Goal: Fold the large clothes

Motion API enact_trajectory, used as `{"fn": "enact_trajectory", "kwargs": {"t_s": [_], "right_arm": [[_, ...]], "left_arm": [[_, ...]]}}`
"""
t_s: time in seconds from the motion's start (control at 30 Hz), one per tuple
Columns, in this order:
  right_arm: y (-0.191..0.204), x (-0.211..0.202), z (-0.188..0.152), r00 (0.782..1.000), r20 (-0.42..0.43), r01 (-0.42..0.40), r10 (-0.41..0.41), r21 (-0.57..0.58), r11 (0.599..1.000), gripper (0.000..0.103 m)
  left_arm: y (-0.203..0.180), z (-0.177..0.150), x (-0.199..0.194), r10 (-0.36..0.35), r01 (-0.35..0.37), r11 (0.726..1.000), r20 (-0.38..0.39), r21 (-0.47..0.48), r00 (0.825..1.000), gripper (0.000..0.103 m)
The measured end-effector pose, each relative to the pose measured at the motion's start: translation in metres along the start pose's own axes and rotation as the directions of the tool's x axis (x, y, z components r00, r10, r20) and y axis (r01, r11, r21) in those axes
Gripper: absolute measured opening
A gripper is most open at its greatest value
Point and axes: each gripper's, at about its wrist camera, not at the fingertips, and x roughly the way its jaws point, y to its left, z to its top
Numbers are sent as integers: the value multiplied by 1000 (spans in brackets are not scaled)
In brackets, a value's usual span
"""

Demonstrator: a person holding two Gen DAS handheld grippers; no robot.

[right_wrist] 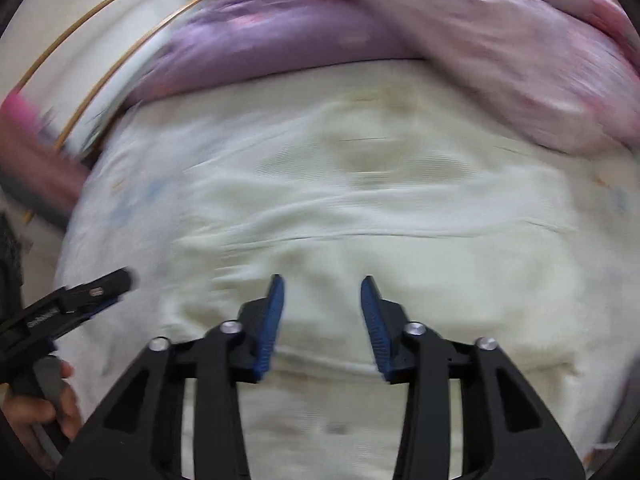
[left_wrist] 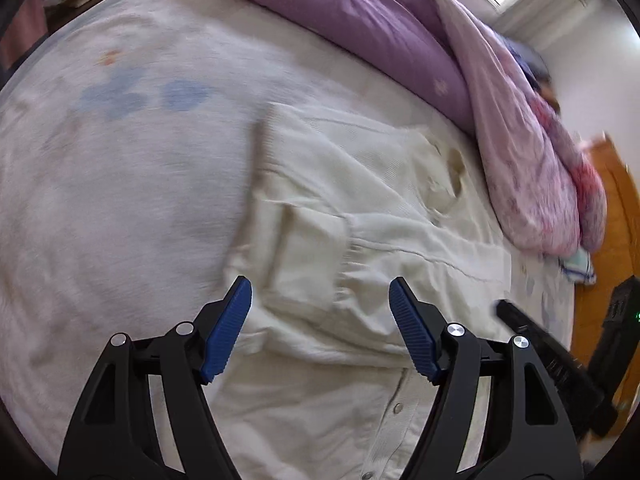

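Blue-padded left gripper (left_wrist: 320,304) spread wide, nothing between pads, above cream cardigan (left_wrist: 360,216) lying flat on white bedsheet (left_wrist: 120,180). Left view alone sharp: folded sleeve cuff, button strip, purple quilt (left_wrist: 360,12). Right view blurred; right gripper (right_wrist: 322,300) narrowly parted, empty, over cardigan; alone shows hand (right_wrist: 36,404) on left gripper's handle.

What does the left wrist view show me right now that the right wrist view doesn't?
Only the left wrist view: the cream garment's snap-button placket, its folded sleeve cuff, blue prints on the bedsheet, and a wooden door.

Only the right wrist view: the person's hand gripping the left gripper's handle.

Both: the garment spread on the bed, the purple quilt behind it, and both grippers, left gripper and right gripper, open and empty.
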Motion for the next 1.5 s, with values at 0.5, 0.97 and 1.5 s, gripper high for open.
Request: {"fn": "enact_trajectory", "kwargs": {"t_s": [0.5, 0.97, 1.5], "right_arm": [[-207, 65, -30, 964, -260, 51, 61, 402, 914, 6], [-265, 58, 93, 990, -140, 44, 24, 465, 884, 49], [-287, 152, 162, 958, -284, 139, -40, 338, 931, 55]], "left_arm": [[-33, -2, 114, 91, -65, 990, -223, 123, 970, 76], [20, 149, 106, 129, -127, 991, -103, 32, 986, 77], [12, 198, 194, 261, -220, 955, -214, 199, 941, 82]]}}
